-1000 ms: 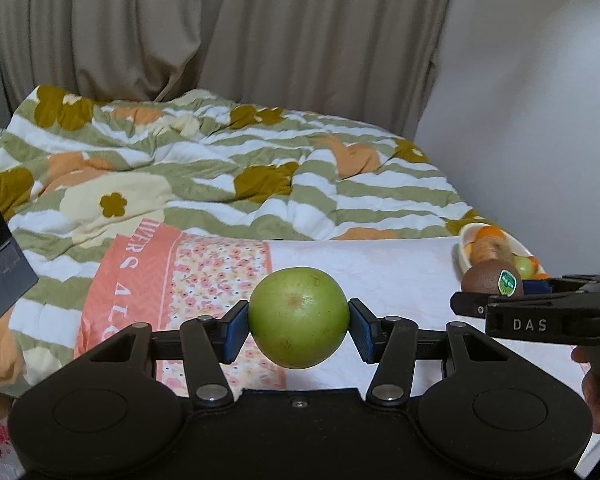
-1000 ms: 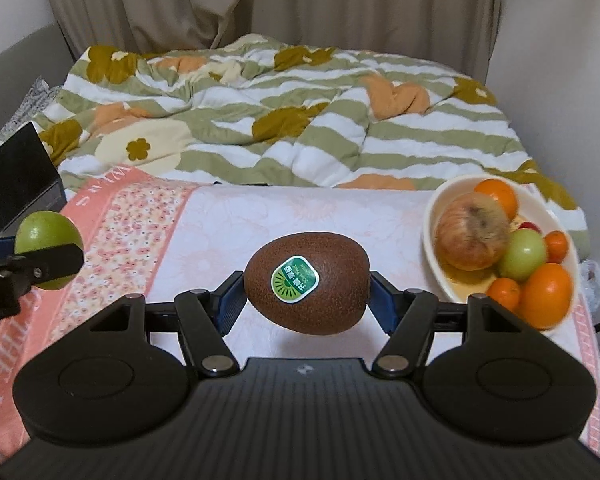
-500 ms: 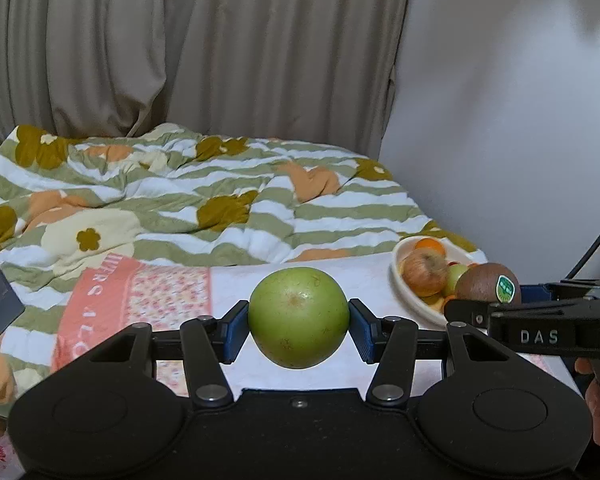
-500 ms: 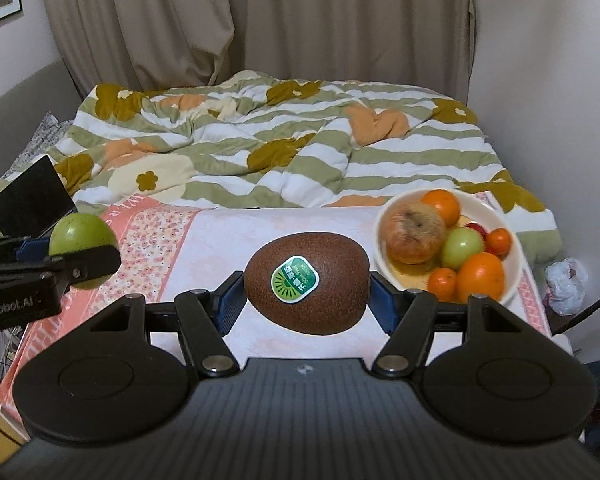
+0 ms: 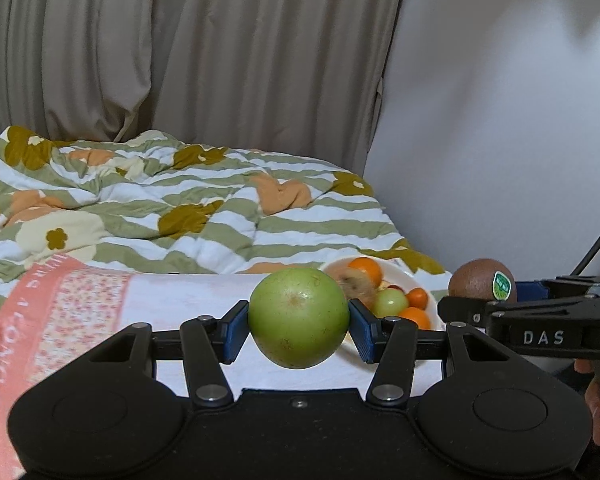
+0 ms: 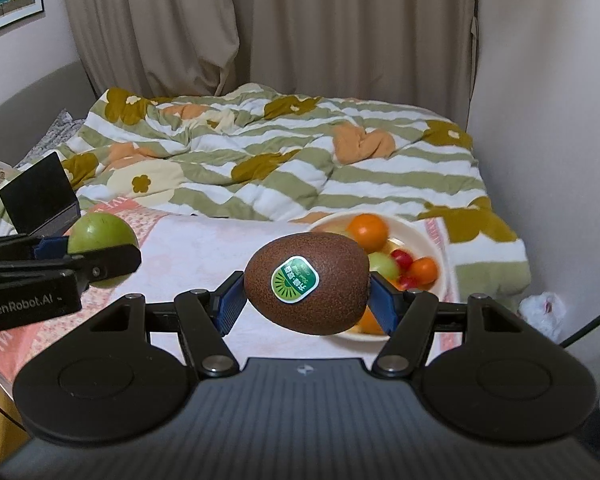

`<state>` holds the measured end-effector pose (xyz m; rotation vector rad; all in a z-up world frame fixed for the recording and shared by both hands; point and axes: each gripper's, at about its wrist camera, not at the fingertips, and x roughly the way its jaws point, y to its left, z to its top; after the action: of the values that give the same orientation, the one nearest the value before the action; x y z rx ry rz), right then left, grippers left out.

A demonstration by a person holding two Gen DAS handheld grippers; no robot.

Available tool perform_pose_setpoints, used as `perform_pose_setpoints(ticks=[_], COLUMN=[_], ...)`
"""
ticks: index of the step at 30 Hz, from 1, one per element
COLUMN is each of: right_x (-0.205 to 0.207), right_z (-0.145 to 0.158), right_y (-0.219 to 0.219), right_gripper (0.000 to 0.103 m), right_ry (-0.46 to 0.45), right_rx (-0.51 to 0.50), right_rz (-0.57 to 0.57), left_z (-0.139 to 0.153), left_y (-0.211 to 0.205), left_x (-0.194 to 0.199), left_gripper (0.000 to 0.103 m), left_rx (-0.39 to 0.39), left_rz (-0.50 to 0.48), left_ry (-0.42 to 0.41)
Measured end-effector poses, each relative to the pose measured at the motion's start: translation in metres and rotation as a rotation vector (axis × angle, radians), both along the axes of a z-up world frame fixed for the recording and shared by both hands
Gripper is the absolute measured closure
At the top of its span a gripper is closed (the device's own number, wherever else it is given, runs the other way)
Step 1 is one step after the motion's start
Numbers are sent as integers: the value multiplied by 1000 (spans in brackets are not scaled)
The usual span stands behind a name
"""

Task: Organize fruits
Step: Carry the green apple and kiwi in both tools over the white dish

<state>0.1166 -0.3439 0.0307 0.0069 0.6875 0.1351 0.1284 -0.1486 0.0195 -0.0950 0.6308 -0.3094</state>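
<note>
My left gripper (image 5: 299, 326) is shut on a green apple (image 5: 299, 316) and holds it above the white cloth. My right gripper (image 6: 306, 300) is shut on a brown kiwi (image 6: 306, 282) with a green sticker, in the air just before the bowl. A white bowl (image 5: 400, 270) (image 6: 446, 264) holds oranges, a green fruit, a brownish fruit and small red ones. The kiwi also shows at the right of the left wrist view (image 5: 482, 280). The apple shows at the left of the right wrist view (image 6: 100, 236).
A floral pink-and-white cloth (image 6: 204, 248) covers the surface under the bowl. A striped flowered quilt (image 6: 284, 160) lies behind it. A dark tablet-like box (image 6: 38, 194) stands at the left. Curtains and a white wall (image 6: 548, 100) close off the back and right.
Both grippers have risen and pulled back while turning right; the bowl now sits closer to the middle behind each held fruit. Both grips are unchanged.
</note>
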Motion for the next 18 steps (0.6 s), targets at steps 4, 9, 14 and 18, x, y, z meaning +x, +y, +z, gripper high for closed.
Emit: perform_pose_setpoints(ticks=[4, 9, 14, 18], right_x=[10, 27, 47, 62], right_z=[-2, -11, -27, -41], right_y=[-35, -73, -102, -119], right_gripper=[23, 23, 23, 23], right_ry=[-6, -2, 14, 34], right_rx=[0, 2, 17, 22], right_rz=[14, 5, -26, -52], left_z=[-6, -20, -41, -61], left_y=[-29, -61, -87, -102], left_x=[8, 26, 48, 67], left_gripper=[46, 46, 46, 46], left_rx=[10, 19, 33, 54], left_rz=[12, -2, -21, -37], left_ry=[7, 31, 57, 79])
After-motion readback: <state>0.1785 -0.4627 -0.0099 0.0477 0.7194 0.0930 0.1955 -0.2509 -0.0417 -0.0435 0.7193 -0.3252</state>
